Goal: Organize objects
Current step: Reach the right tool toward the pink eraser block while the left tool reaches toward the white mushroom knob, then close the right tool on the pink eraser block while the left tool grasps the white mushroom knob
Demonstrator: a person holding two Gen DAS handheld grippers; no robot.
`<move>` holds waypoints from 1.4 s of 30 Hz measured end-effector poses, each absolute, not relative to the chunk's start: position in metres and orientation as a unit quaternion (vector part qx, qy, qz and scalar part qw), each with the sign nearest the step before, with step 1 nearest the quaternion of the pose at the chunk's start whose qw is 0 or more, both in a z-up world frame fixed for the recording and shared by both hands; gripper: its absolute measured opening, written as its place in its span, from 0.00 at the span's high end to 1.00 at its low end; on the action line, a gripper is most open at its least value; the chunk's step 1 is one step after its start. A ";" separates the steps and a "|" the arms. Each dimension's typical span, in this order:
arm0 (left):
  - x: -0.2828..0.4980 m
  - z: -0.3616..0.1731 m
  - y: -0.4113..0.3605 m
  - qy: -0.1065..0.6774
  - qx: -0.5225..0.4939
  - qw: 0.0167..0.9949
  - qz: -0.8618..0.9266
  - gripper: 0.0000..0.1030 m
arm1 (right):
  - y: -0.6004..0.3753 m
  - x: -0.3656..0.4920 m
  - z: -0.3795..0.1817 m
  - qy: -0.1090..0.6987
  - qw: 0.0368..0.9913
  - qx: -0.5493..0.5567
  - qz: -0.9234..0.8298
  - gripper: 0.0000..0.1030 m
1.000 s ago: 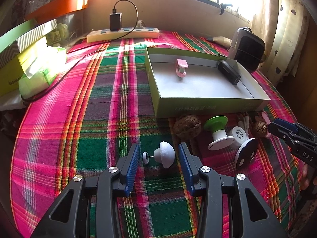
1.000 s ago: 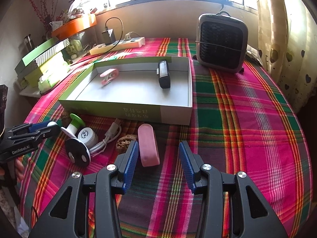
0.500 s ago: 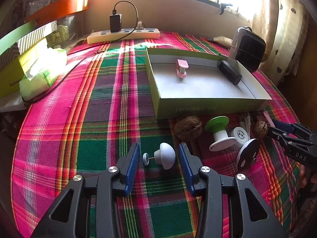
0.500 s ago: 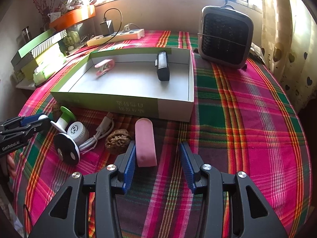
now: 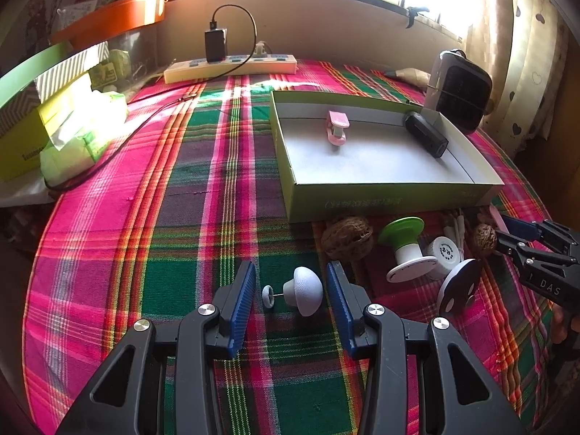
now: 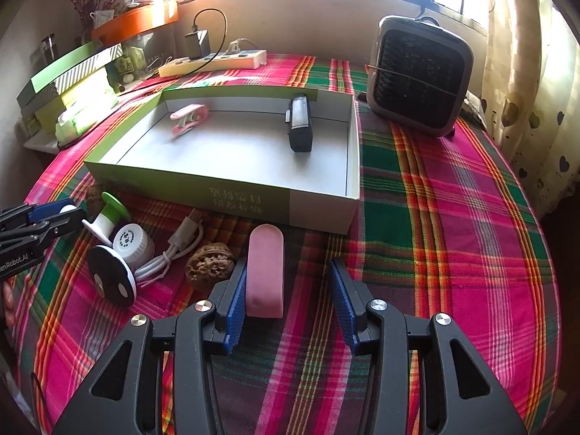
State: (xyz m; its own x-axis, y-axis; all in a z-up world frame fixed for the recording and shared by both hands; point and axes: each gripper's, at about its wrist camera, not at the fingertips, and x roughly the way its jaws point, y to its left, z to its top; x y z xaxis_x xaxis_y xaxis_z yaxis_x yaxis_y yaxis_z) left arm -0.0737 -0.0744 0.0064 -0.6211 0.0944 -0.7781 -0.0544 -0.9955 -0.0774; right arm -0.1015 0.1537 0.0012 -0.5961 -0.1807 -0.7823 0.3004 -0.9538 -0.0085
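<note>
White mushroom-shaped piece (image 5: 303, 290) between parted left claw (image 5: 290, 286) pads (untouched); pink block (image 6: 265, 272) against right claw's (image 6: 290, 282) left pad.

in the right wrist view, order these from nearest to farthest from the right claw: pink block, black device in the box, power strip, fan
1. Pink block: between the right claw's fingers, against the left one.
2. Black device: inside the box, toward its far wall.
3. Fan: past the box, at right.
4. Power strip: by the far wall, at left.
</note>
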 end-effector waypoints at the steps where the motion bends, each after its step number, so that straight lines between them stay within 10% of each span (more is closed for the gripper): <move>1: -0.074 0.006 -0.074 -0.021 -0.433 0.041 0.900 0.62 | 0.154 -0.102 0.001 0.070 0.135 0.429 -0.891 0.57; 20: -0.073 0.006 -0.075 -0.010 -0.431 0.030 0.902 0.71 | 0.155 -0.100 0.003 0.067 0.131 0.427 -0.892 0.82; 42: -0.073 0.005 -0.075 -0.011 -0.431 0.030 0.902 0.71 | 0.155 -0.100 0.003 0.067 0.131 0.426 -0.892 0.82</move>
State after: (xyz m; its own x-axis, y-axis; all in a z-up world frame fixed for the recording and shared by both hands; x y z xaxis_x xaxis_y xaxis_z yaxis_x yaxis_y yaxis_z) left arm -0.0728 -0.0752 0.0054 -0.6274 0.0628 -0.7762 -0.0443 -0.9980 -0.0449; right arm -0.0997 0.1555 0.0029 -0.6020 -0.1770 -0.7787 0.2907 -0.9568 -0.0073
